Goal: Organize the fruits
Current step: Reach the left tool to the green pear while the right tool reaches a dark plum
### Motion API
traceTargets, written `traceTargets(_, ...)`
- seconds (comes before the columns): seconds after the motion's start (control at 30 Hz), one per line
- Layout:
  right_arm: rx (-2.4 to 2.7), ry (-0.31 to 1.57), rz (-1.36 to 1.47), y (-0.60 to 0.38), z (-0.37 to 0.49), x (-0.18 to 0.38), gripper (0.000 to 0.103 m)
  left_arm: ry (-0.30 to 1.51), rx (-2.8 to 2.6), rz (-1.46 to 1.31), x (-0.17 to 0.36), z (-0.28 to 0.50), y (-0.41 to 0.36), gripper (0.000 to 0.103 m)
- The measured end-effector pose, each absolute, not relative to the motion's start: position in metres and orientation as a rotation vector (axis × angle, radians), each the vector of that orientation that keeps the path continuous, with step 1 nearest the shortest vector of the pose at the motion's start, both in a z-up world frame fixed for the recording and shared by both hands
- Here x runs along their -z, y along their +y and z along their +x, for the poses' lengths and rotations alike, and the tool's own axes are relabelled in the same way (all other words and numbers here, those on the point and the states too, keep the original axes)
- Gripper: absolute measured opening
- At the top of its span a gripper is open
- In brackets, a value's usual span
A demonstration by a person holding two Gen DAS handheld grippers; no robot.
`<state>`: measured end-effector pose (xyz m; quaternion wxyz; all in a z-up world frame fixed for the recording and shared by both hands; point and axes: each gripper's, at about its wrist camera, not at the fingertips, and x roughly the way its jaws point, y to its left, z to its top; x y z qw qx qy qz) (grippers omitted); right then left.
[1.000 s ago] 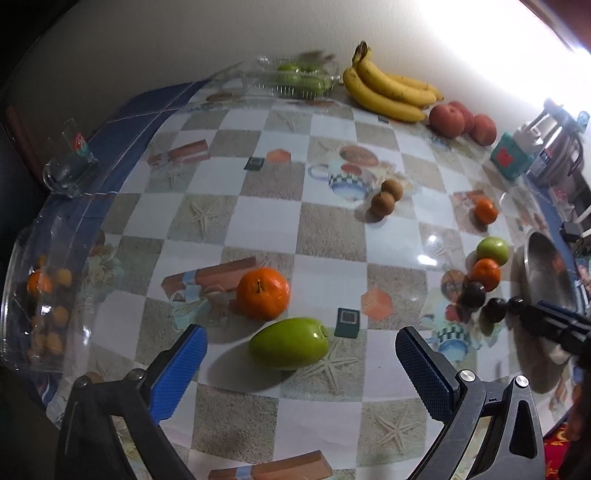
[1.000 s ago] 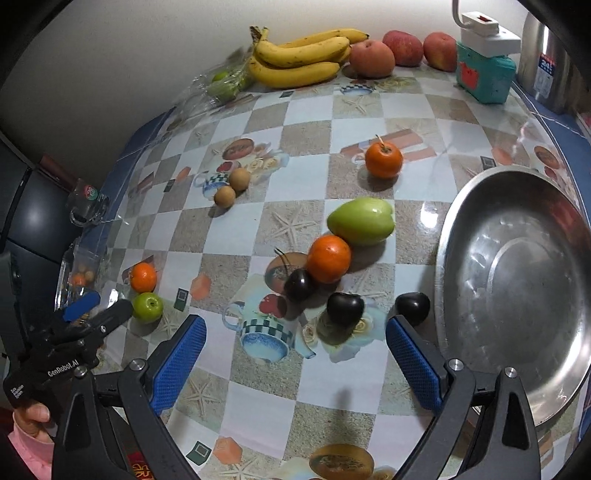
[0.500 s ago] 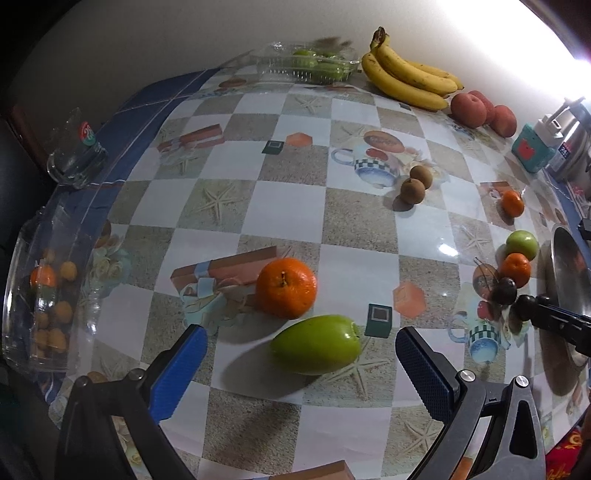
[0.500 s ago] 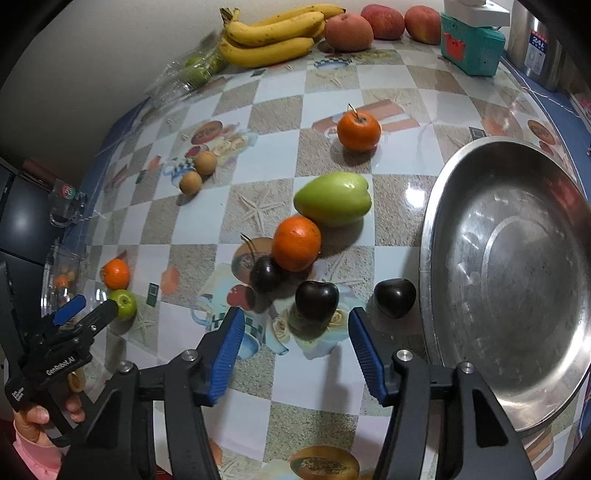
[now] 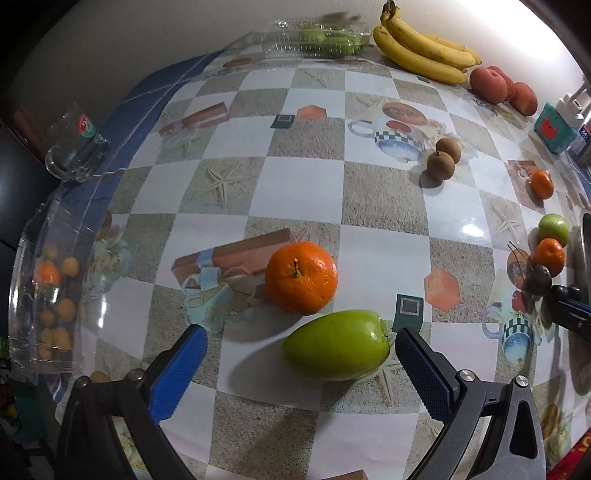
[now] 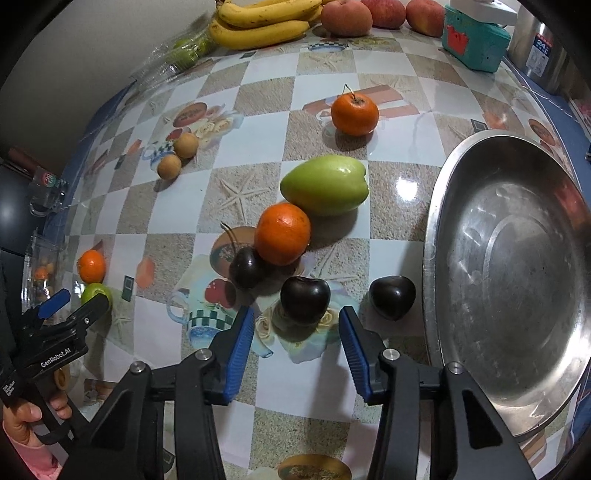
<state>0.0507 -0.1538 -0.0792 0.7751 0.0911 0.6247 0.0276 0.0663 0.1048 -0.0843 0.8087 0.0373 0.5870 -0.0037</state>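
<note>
In the left wrist view my left gripper (image 5: 301,363) is open, its blue pads either side of a green mango (image 5: 336,345), with an orange (image 5: 301,282) just beyond. In the right wrist view my right gripper (image 6: 297,336) is open but narrowed, just in front of a dark plum (image 6: 304,298). A second plum (image 6: 392,297) lies to its right beside the steel bowl (image 6: 476,177). A third plum (image 6: 245,267), an orange (image 6: 282,233) and a green mango (image 6: 325,190) lie behind.
Bananas (image 6: 266,22), peaches (image 6: 347,16) and a clear box of green fruit (image 5: 325,37) line the far wall. Two brown fruits (image 6: 179,155), another orange (image 6: 354,112), a teal box (image 6: 474,40), a glass mug (image 5: 74,147) and a plastic tub (image 5: 44,295) stand around.
My right gripper has narrowed and moved in toward the middle plum. My left gripper has moved closer to the green mango, staying open.
</note>
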Motion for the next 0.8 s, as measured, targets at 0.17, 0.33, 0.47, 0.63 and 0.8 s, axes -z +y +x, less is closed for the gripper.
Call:
traceTargets(0.17, -0.055, 1.357, 0.178, -0.151, 0.053, 0.082, 0.044, 1.257, 0.023, 0.043, 0.086, 0.069, 0.107, 0.102)
traceTargets(0.33, -0.046, 1.353, 0.17, -0.15, 0.057, 0.085, 0.041, 1.26, 0.011, 0.041, 0.09, 0.072, 0.108, 0.094)
traceTargets(0.47, -0.042, 1.347, 0.172, -0.15, 0.058, 0.086, 0.038, 1.263, 0.011, 0.024, 0.092, 0.073, 0.11, 0.09)
traceTargets(0.63, -0.042, 1.34, 0.177, -0.151, 0.057, 0.085, 0.034, 1.278, 0.024, -0.009, 0.095, 0.073, 0.11, 0.077)
traceTargets(0.8, -0.037, 1.338, 0.184, -0.153, 0.056, 0.085, 0.034, 1.284, 0.043, -0.026, 0.096, 0.073, 0.106, 0.069)
